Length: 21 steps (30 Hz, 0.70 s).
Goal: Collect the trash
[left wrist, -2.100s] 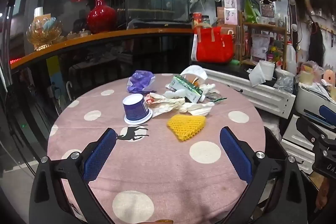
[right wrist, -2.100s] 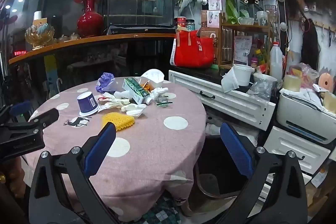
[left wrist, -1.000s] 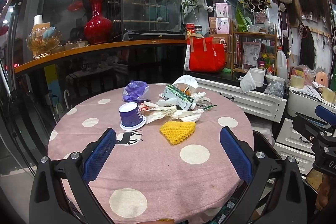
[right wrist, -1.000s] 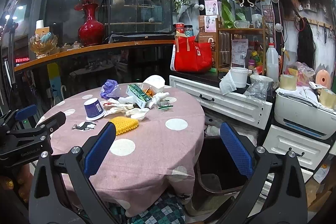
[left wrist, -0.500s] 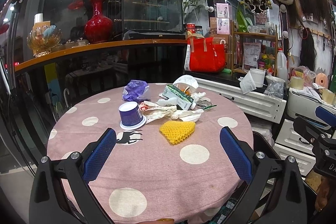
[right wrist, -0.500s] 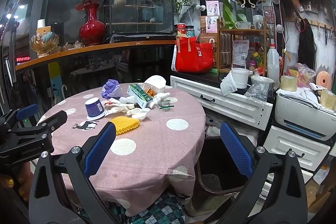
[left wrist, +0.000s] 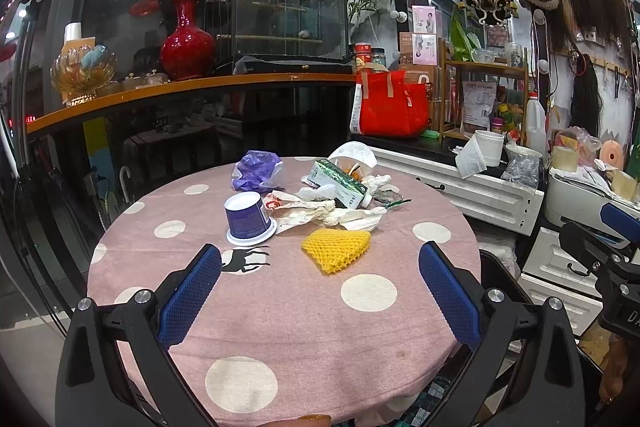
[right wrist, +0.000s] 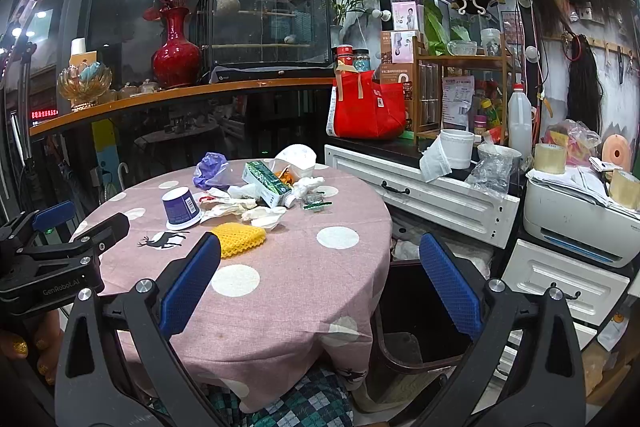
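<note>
Pink polka-dot cloth covers the round tabletop [left wrist: 360, 327], on which the trash is heaped toward the far side. From left to right are seen an upturned purple cup [left wrist: 247, 218], a purple crumpled bag [left wrist: 256, 171] behind it, white wrappers [left wrist: 320, 211], a green carton [left wrist: 338, 183] and a yellow foam net [left wrist: 335, 250]. The left gripper [left wrist: 320, 291] is held short of the pile, fingers [left wrist: 190, 301] wide apart and empty. The right gripper [right wrist: 320, 291] is likewise spread and empty, over a dark bin [right wrist: 416, 331] beside the tabletop. The nearest piece, the net, is probably best approached low and pinched at its edge.
</note>
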Each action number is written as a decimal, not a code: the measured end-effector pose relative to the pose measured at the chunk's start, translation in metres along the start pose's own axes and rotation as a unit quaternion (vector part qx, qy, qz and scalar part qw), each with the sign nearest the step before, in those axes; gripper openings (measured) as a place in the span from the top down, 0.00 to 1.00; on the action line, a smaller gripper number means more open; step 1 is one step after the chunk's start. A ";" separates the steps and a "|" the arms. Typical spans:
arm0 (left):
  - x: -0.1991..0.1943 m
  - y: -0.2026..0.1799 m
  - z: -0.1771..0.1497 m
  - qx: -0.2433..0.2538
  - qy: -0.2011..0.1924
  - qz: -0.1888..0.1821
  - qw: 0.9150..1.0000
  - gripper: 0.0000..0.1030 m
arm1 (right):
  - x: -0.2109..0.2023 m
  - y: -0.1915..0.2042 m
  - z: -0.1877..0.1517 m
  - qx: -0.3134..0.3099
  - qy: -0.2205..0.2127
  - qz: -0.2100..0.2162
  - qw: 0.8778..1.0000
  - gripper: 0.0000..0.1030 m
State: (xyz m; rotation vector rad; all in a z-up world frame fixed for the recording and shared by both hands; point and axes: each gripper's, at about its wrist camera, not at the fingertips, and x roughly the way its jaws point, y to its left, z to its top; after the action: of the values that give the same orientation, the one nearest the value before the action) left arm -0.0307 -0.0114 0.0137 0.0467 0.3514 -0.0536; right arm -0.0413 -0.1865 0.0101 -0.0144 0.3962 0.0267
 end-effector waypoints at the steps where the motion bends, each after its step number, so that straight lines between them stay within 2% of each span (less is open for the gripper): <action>1: 0.000 0.000 0.000 0.000 0.000 0.000 1.000 0.05 | 0.000 0.000 0.000 0.000 0.000 0.000 1.000 0.05; 21: 0.000 -0.001 -0.002 0.000 0.000 0.001 1.000 0.05 | 0.000 0.000 -0.001 0.001 0.001 0.001 1.000 0.05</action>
State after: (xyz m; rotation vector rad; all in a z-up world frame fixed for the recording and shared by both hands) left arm -0.0312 -0.0121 0.0117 0.0469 0.3520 -0.0526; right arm -0.0418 -0.1861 0.0088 -0.0125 0.3980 0.0285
